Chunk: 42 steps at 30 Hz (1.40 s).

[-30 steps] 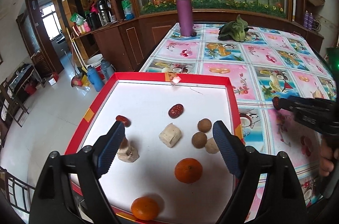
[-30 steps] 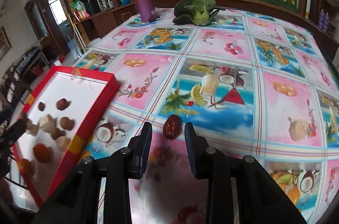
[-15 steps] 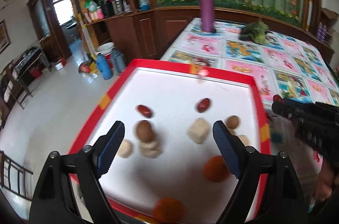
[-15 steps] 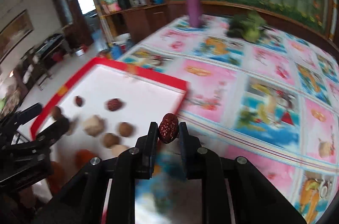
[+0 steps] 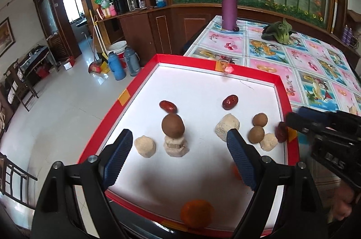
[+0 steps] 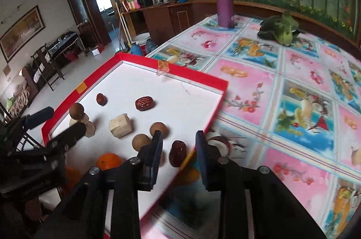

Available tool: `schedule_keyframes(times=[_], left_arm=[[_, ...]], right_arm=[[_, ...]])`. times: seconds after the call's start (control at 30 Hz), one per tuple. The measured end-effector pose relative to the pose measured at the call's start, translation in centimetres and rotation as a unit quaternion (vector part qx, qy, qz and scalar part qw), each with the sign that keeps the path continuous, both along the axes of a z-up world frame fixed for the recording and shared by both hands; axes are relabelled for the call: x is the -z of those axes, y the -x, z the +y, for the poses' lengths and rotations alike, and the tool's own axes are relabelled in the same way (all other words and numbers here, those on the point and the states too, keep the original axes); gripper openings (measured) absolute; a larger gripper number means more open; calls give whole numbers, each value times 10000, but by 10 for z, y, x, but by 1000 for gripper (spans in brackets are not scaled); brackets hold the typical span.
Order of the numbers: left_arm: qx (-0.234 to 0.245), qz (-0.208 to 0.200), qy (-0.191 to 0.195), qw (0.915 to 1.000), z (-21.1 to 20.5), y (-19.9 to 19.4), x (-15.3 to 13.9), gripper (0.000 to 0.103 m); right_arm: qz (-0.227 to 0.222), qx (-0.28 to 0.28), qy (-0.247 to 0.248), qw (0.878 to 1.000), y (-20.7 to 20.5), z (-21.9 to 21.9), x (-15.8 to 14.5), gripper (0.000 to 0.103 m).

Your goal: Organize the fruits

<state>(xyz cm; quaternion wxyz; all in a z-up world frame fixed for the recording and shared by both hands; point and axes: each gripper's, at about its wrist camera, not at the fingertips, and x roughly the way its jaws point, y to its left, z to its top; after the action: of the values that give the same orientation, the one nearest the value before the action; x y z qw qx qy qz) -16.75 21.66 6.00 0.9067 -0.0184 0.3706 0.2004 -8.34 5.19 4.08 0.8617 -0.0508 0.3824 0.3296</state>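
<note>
The red date (image 6: 177,153) sits between the fingers of the right gripper (image 6: 179,156), whose jaws stand apart with a gap on both sides of it; whether the date rests on the floor of the red-rimmed tray (image 6: 198,75) or is in mid-air cannot be told. It lies just inside the tray's right rim, beside an orange tape patch on that rim. In the left wrist view the same date (image 5: 281,131) shows at the tip of the right gripper (image 5: 293,123), next to a pale chunk (image 5: 268,141) and two brown round fruits (image 5: 256,134).

The left gripper (image 5: 180,155) hovers over the tray's near half, jaws wide and holding nothing. Between its fingers lie another pale chunk (image 5: 144,146) and a brown fruit (image 5: 172,125) stacked on a pale piece. Two more red dates (image 5: 168,106) (image 5: 230,101) lie toward the tray's far half, and beyond them the white floor is bare up to the far rim. An orange (image 5: 196,213) sits against the near rim.

The tray's left part overhangs the table edge above the room's floor. To the tray's right the patterned tablecloth (image 6: 293,80) is open as far as a purple bottle (image 6: 222,1) and leafy greens (image 6: 282,30).
</note>
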Motion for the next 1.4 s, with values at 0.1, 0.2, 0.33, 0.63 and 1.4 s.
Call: schedule_keyframes(times=[0.1,0.2,0.33,0.63,1.4], left_arm=[[-125,-93,-47,9999,10,7,-7,86],[-538,-237,-186,9981,33,23,-19,86],[-1163,-521,-565,9902,61,56,-41,86],[-1257,-725,-697,9870,47,104,-56,100],[-1146,-396,-551,9911,-24,76,-55,103]], right_arm=[[-213,65,129,9997,9,-15,-3,35],[-418,100,279,9987,18,-28,-8,36],[-587,157,174,9980,28,-42,-17,44],[-873,-336,-28,9956,70,-31,-36,63],[-1139,-39,-438,9925,99,-27,-69,66]])
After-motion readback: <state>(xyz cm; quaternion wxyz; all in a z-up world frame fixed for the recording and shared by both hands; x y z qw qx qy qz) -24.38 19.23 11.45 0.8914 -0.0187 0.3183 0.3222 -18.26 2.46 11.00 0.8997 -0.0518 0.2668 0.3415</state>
